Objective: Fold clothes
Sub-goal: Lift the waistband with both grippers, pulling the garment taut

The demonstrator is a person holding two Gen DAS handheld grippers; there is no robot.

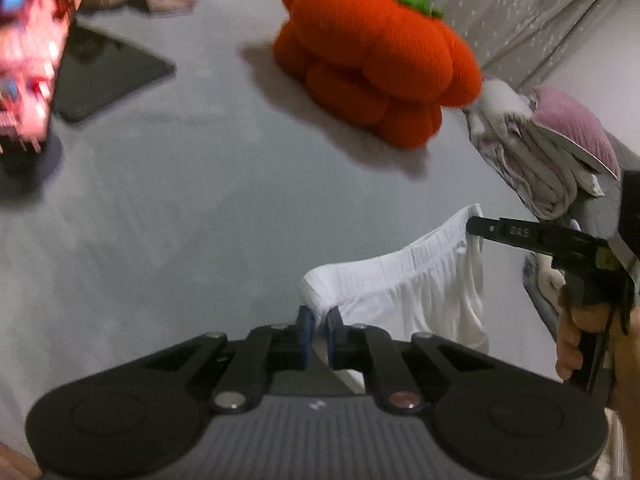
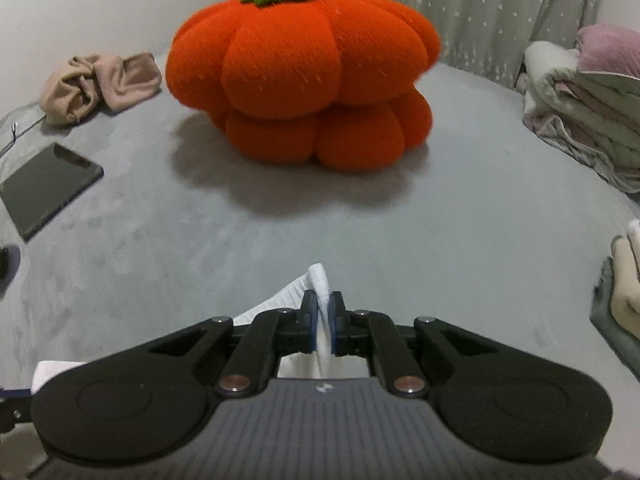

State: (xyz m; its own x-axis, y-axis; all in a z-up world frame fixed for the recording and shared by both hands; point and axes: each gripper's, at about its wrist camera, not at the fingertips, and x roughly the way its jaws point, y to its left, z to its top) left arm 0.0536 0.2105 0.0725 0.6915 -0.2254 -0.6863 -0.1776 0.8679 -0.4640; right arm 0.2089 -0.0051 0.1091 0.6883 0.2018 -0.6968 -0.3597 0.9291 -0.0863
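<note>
White shorts waistband pinched between both hand-held grippers, left, right

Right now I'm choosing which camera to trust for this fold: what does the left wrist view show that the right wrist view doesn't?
Left wrist only: the waistband of the white garment stretched between the grippers, the right gripper from the side, and the hand holding it.
Right wrist only: the right gripper seen from behind, pinching white cloth.
Both: the orange pumpkin cushion, dark tablet, grey bedsheet and folded pile.
</note>
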